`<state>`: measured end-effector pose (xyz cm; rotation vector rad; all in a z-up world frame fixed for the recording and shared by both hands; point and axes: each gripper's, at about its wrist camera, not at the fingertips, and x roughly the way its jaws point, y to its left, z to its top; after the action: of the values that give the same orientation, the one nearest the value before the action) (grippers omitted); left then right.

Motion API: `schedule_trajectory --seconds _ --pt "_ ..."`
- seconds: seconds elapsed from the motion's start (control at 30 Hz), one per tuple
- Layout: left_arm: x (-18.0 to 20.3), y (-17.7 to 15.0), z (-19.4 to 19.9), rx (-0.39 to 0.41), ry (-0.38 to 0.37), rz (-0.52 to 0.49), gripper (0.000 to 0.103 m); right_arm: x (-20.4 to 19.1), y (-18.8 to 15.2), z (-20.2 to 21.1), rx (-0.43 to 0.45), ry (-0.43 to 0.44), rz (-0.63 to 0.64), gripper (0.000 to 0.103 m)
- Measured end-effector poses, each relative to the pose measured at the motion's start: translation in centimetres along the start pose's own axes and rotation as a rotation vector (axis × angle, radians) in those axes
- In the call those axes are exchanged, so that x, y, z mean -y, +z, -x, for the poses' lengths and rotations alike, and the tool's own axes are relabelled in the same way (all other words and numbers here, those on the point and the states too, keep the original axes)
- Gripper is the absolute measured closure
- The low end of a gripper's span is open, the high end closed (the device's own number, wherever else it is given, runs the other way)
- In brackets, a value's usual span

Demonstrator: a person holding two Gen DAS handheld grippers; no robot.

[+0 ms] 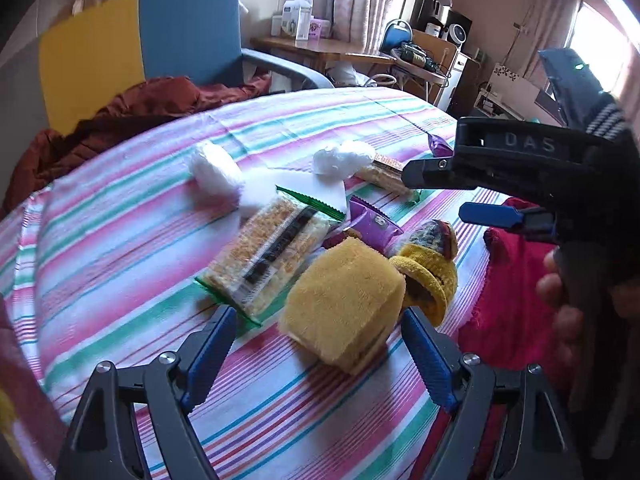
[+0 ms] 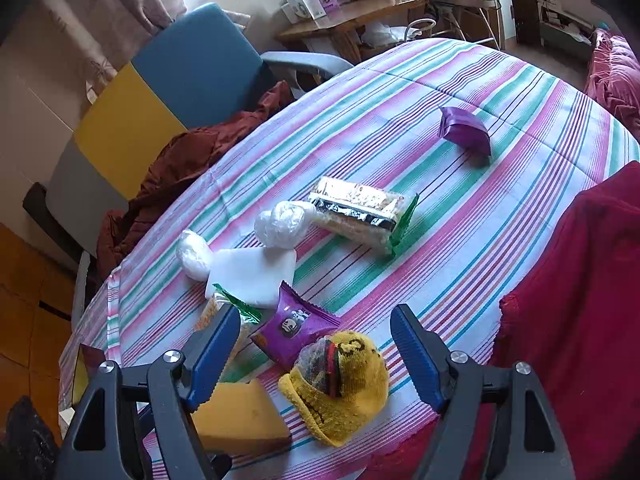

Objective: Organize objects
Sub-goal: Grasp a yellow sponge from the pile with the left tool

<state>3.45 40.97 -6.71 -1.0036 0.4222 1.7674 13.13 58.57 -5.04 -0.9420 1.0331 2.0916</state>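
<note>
- While both tools hang over the striped cloth [image 2: 400, 92], neither holds anything: the left gripper [image 1: 318, 350] and the right gripper [image 2: 308, 350] each stand well apart at the jaws, with no pad pressing on an object.
- Yellow sponge block [image 1: 344, 300] lies between the left fingertips, untouched.
- Yellow knitted sock bundle [image 2: 340, 384] lies between the right fingertips, likewise untouched.
- Purple snack packet [image 2: 294, 326] sits just beyond the right fingertips; a cracker pack [image 1: 268, 256] sits just beyond the left ones.
- Step judged: approach before a pick.
- Next move calls for lowering to straddle each item squarely, then closing.
</note>
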Motion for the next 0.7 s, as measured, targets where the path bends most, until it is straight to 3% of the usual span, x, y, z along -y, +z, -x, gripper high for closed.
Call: schedule_trajectory --seconds 0.13,0.3,0.53,0.7 --pt "0.2 0.1 -1.1 -0.03 -0.091 0.005 0.049 0.1 0.0 -0.4 -0.026 -0.011 -0.002 0.024" --pt "-0.2 -0.8 -0.1 -0.022 -0.101 0.034 0.054 0.2 -0.2 -1.4 -0.071 -0.039 0.0 0.024" --pt "-2.5 -3.2 3.3 -0.006 -0.039 0.111 0.054 -0.2 -1.1 -3.3 -0.178 -0.069 0.029 0.024" --pt "-3.6 -4.5 5.8 0.026 -0.01 0.14 0.054 -0.7 -1.5 -3.7 -0.207 -0.092 0.06 0.024"
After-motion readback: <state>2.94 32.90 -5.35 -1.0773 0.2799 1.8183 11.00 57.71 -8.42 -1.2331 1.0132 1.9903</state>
